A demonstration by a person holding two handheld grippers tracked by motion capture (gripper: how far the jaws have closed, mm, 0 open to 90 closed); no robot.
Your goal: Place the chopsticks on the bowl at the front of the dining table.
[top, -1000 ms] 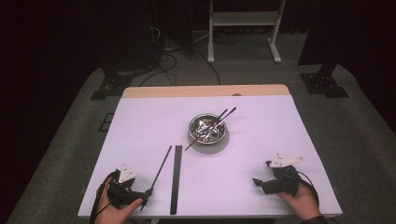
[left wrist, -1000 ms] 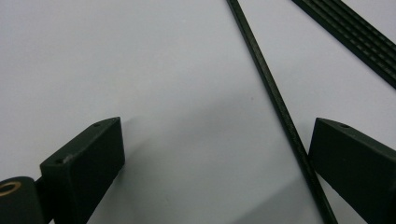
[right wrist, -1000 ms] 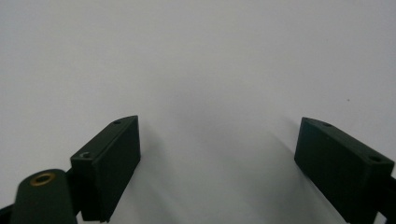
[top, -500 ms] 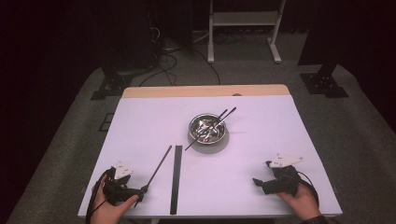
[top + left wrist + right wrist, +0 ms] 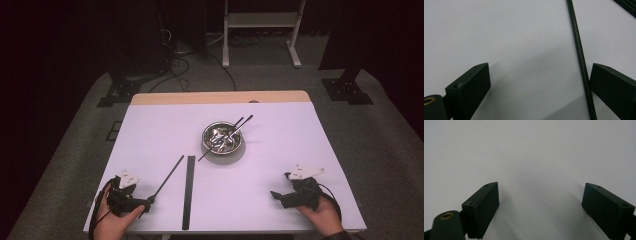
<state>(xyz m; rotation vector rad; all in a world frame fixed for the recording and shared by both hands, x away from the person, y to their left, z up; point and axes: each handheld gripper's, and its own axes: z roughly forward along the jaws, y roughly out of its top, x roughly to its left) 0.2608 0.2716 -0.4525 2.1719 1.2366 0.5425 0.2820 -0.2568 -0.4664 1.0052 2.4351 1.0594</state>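
Your left gripper point(image 5: 145, 204) is near the front left corner of the bench point(image 5: 150, 130), low over the white surface. Its jaws are wide open and they hold nothing. A thin black rod point(image 5: 166, 178) lies flat on the bench and its near end is at these jaws. In the left gripper view the rod point(image 5: 580, 57) runs between the two jaws, just beside the right one; I cannot tell if it touches that jaw. From there it goes diagonally away, toward the middle of the bench.

A flat black strip point(image 5: 188, 191) lies just beside the rod, on the side toward the middle, and it runs from the front edge toward the back.

A metal bowl point(image 5: 222, 141) stands at the middle of the bench, with dark sticks leaning in it.

Your right gripper point(image 5: 274, 194) is near the front right corner. Its jaws are also wide open and empty over bare white surface.
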